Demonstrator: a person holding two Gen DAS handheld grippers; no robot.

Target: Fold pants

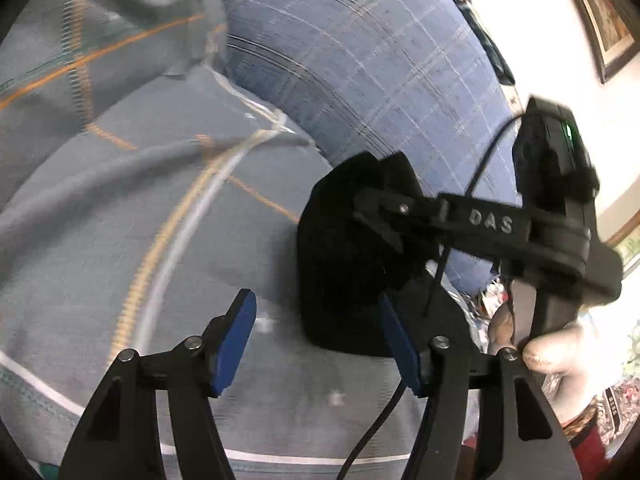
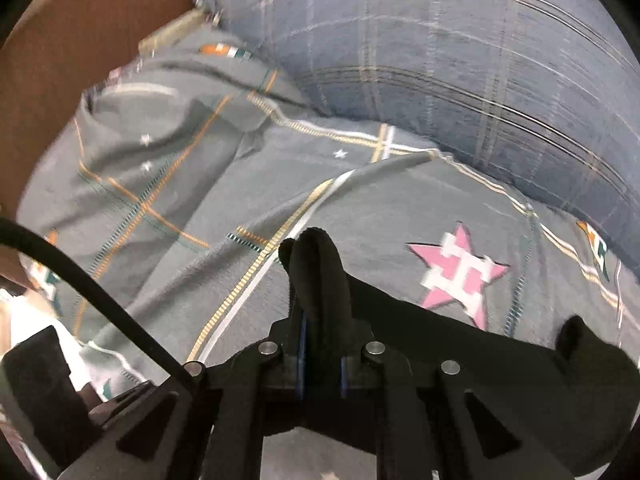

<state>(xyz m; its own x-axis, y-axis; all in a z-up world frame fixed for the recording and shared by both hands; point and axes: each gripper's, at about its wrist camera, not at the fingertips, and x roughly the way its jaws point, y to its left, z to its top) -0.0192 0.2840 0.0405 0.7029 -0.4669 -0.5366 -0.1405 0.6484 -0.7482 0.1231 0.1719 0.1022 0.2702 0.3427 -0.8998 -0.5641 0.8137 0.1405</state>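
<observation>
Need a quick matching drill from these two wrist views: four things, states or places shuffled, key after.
Things:
1. left tongs
2. right tongs
3. black fabric pants
4. pink and white star patch

States or places:
A. on the grey patterned bedspread
B. open, holding nothing
C. pinched, draping to the right
D. shut on cloth

Pairs: 1-B, 2-D, 3-C, 4-A

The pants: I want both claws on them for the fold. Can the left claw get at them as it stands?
Probably yes. The left claw is open and empty, the black pants lie just ahead, and the right claw grips only one part.
</observation>
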